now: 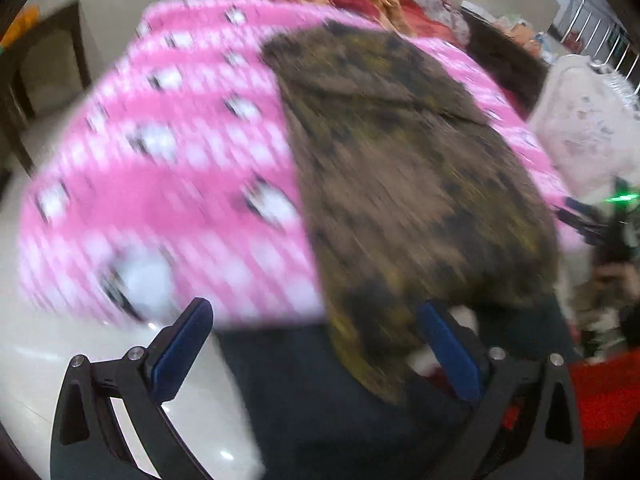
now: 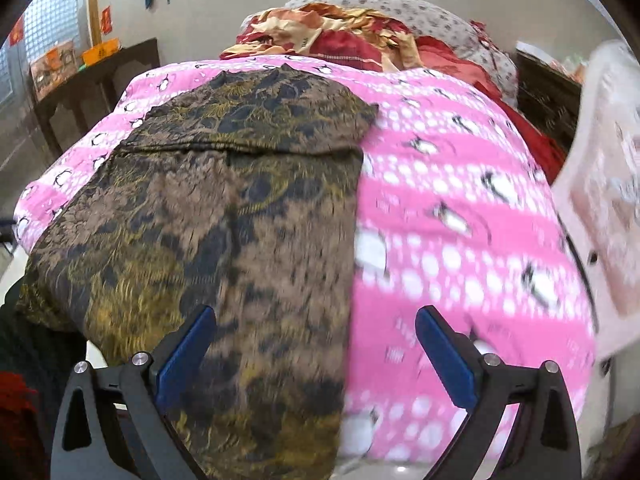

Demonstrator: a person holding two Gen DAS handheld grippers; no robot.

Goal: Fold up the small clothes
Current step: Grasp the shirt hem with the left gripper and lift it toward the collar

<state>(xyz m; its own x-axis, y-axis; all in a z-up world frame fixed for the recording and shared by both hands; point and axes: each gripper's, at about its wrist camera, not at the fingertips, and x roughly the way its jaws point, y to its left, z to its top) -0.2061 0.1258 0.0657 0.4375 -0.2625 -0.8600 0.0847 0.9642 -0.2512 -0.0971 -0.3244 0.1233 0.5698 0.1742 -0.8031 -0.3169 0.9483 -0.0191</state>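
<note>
Garment: brown patterned cloth (image 2: 224, 216) with yellow and black print, lying flat on the pink penguin-print blanket (image 2: 460, 216); a folded band crosses its upper part. In the right wrist view it fills the left and centre of the frame; in the left wrist view it runs from upper centre to lower right.
Left gripper (image 1: 316, 340): fingers apart, nothing between them; lower edge of the cloth (image 1: 400, 200) lies near the right finger. View blurred.
Right gripper (image 2: 316, 344): fingers apart, empty, over the cloth's right edge at the bottom of the frame.
Background: red and gold bedding (image 2: 340, 36) piled at upper centre, beyond the blanket (image 1: 168, 168).
</note>
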